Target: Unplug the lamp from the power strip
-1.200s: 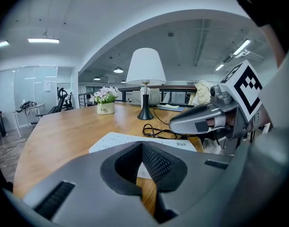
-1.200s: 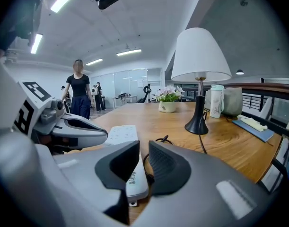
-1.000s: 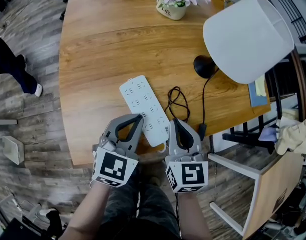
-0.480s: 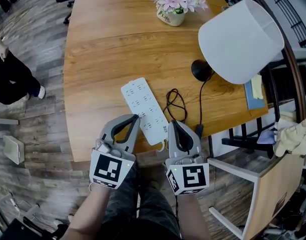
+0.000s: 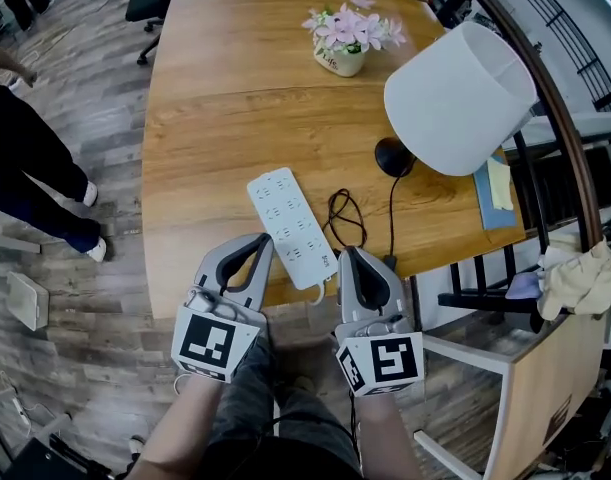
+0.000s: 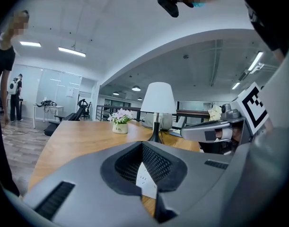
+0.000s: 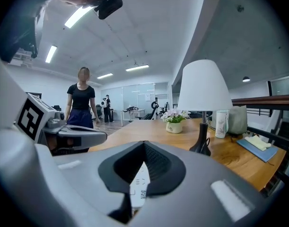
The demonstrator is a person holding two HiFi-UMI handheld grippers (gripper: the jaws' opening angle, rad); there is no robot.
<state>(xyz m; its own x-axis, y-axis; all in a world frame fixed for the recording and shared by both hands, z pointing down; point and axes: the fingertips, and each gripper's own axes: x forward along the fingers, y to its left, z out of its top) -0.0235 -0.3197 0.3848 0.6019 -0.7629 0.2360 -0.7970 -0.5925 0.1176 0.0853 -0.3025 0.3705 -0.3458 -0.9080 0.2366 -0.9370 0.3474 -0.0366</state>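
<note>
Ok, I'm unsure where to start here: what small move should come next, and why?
Probably open the right hand-held gripper and ease it toward the black cord. It and the left hand-held gripper are shut, empty, at the table edge, and the cord runs from the lamp base to that edge beside it.

Bright, even light from ceiling strips (image 7: pixel 78 15) (fisheye bending toward edges), shadows soft.
</note>
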